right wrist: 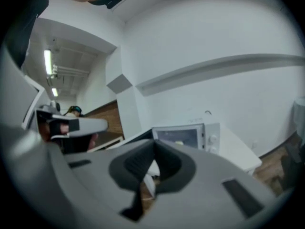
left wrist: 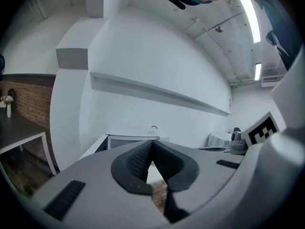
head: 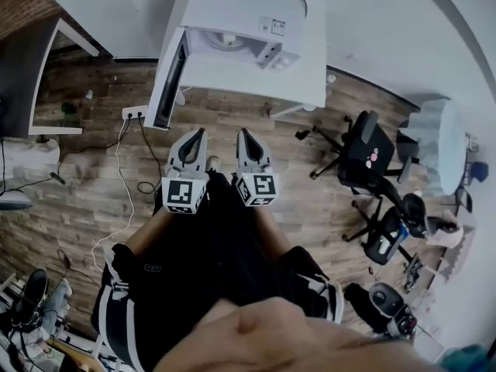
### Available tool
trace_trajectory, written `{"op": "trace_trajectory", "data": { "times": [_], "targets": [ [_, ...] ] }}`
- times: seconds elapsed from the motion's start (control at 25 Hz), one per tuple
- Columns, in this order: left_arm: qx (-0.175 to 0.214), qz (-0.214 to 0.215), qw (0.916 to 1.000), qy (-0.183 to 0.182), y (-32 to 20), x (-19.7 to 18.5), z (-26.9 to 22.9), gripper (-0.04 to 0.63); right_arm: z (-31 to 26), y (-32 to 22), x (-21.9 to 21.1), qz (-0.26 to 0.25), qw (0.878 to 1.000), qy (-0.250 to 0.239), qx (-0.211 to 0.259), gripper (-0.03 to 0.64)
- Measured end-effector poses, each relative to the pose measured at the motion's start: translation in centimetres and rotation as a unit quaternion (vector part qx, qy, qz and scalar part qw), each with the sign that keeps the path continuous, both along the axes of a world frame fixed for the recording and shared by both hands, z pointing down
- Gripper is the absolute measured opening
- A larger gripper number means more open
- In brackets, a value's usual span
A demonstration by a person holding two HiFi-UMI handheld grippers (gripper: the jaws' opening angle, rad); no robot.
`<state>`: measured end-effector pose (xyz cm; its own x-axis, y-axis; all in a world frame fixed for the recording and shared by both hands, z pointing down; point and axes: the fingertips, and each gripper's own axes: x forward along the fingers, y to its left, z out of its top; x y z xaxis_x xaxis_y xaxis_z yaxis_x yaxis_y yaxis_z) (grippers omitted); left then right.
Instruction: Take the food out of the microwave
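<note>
A white microwave [head: 232, 41] stands on a white table [head: 302, 76], and its dark door [head: 167, 84] swings open to the left. In the right gripper view the microwave [right wrist: 209, 137] shows a lit cavity with a small pale yellow item [right wrist: 178, 142] inside, too small to tell what it is. The left gripper view catches the microwave [left wrist: 126, 141] just above its jaws. My left gripper [head: 198, 136] [left wrist: 151, 143] and right gripper [head: 244, 136] [right wrist: 153, 144] hang side by side over the wooden floor, short of the table. Both are shut and hold nothing.
A power strip [head: 133, 113] and loose cables [head: 116, 208] lie on the floor at left. Black office chairs [head: 364, 153] and a round white table [head: 449, 138] stand at right. A dark desk [head: 23, 68] sits at far left.
</note>
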<state>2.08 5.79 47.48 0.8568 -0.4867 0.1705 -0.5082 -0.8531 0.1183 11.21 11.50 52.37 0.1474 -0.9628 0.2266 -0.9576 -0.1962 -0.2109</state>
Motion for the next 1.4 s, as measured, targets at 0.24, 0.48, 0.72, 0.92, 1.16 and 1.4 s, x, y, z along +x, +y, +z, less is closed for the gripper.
{"op": "trace_trajectory", "data": {
  "times": [0.24,0.48,0.72,0.92,1.16,1.4],
  "targets": [
    [0.000,-0.008,1.0000,-0.002,-3.0,2.2,-0.6,0.031,0.2,-3.9,2.0,-0.016,1.000,-0.005,-0.007,0.031],
    [0.000,0.006,0.9999,0.013,-6.8,4.0,-0.5,0.031,0.0,-8.4,2.6,-0.018,1.000,0.006,-0.009,0.031],
    [-0.003,0.031,0.9991,0.029,-11.2,5.7,-1.2,0.031,0.7,-12.9,3.8,-0.005,1.000,0.013,-0.025,0.031],
    [-0.028,0.031,0.9976,0.054,-13.8,6.4,-0.8,0.031,1.7,-16.3,5.1,0.006,0.999,0.025,-0.037,0.031],
    [-0.025,0.006,0.9984,0.051,-14.4,7.3,-0.6,0.031,2.5,-18.3,6.6,-0.030,0.998,0.028,-0.043,0.031],
    [-0.016,-0.044,0.9969,0.063,-16.0,9.2,-1.4,0.031,2.7,-20.6,7.9,-0.094,0.994,0.037,-0.032,0.031]
  ]
}}
